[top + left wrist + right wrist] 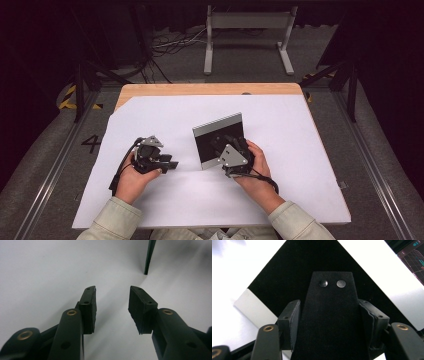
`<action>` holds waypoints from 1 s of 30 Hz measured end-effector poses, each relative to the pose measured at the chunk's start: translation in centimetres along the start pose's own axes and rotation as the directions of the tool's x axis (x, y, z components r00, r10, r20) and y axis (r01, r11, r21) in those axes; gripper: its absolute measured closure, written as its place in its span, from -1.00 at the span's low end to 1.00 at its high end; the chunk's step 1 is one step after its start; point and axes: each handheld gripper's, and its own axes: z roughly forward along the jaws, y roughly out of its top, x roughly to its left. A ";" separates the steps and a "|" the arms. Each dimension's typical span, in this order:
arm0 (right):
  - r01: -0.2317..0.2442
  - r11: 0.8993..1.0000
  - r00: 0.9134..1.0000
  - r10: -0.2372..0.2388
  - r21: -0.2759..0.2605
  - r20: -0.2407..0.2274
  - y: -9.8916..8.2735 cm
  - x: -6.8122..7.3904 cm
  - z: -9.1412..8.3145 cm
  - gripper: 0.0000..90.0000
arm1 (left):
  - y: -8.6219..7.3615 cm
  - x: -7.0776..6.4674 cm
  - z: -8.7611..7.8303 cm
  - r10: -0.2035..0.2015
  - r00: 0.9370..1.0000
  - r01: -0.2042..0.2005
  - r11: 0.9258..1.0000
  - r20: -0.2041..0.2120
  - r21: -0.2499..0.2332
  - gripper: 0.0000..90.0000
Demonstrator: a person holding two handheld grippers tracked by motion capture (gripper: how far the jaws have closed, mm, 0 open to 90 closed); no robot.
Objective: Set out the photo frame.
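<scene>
A flat frame (218, 131) with a black back and a silver border stands tilted on the white sheet (165, 115), its back towards the person. My right gripper (226, 143) reaches to that back from the near right. In the right gripper view the jaws are shut on the black felt strut (329, 340) with two rivets, which lies against the frame's black back (287, 272); the right gripper (332, 310) squeezes it from both sides. My left gripper (172, 164) rests on the sheet left of the frame, open and holding nothing. From the left gripper (112, 303), the frame's edge (149, 257) rises ahead.
The sheet covers a wooden table (200, 89). Past its far edge a white metal stand (247, 30) and cables (170, 45) are on the floor. Dark tripod legs (80, 90) flank the table. A lit screen (414, 255) shows at the upper right.
</scene>
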 end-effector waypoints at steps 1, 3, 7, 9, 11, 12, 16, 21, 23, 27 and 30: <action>-0.006 1.000 1.000 0.006 -0.001 0.001 0.0 0.1 -0.2 -0.10 | 0.0 0.0 0.0 -0.002 1.000 0.002 1.000 0.003 0.002 0.30; -0.017 1.000 1.000 0.017 0.000 -0.007 -0.1 0.1 -0.6 -0.09 | 0.0 0.0 0.0 -0.001 1.000 0.001 1.000 0.003 0.003 0.30; -0.033 0.999 0.999 0.033 -0.001 -0.019 -0.2 0.2 -1.3 -0.07 | 0.0 0.0 0.0 -0.001 1.000 0.001 1.000 0.004 0.003 0.30; -0.048 0.999 0.998 0.047 -0.005 -0.032 -0.3 0.2 -1.6 -0.05 | 0.0 0.0 0.0 0.000 1.000 0.000 1.000 0.004 0.003 0.30; -0.067 0.998 0.996 0.066 -0.015 -0.056 -0.5 0.1 -2.1 -0.03 | 0.0 0.0 0.0 0.002 1.000 -0.002 1.000 0.005 0.004 0.30; -0.071 0.997 0.995 0.070 -0.016 -0.065 -0.6 0.0 -2.3 -0.02 | 0.0 0.0 0.1 0.001 1.000 -0.001 1.000 0.007 0.004 0.30; -0.100 0.995 0.991 0.098 -0.012 -0.093 -0.7 0.0 -3.0 0.02 | 0.0 -0.1 0.1 -0.003 1.000 0.003 1.000 0.008 0.004 0.30; -0.144 0.990 0.981 0.141 -0.010 -0.131 -1.1 -0.2 -3.9 0.17 | 0.1 -0.1 0.2 0.001 1.000 -0.001 1.000 0.006 0.004 0.30; -0.158 0.987 0.977 0.155 -0.008 -0.146 -1.3 -0.4 -4.1 0.23 | 0.1 -0.2 0.2 0.001 1.000 -0.001 1.000 0.006 0.005 0.30; -0.163 0.987 0.974 0.160 -0.004 -0.158 -1.6 -0.2 -4.5 0.28 | 0.1 -0.2 0.2 0.004 1.000 -0.004 1.000 0.011 0.008 0.30; -0.171 0.985 0.970 0.168 -0.002 -0.176 -1.8 -0.2 -4.7 0.30 | 0.1 -0.2 0.2 0.004 1.000 -0.004 1.000 0.011 0.008 0.30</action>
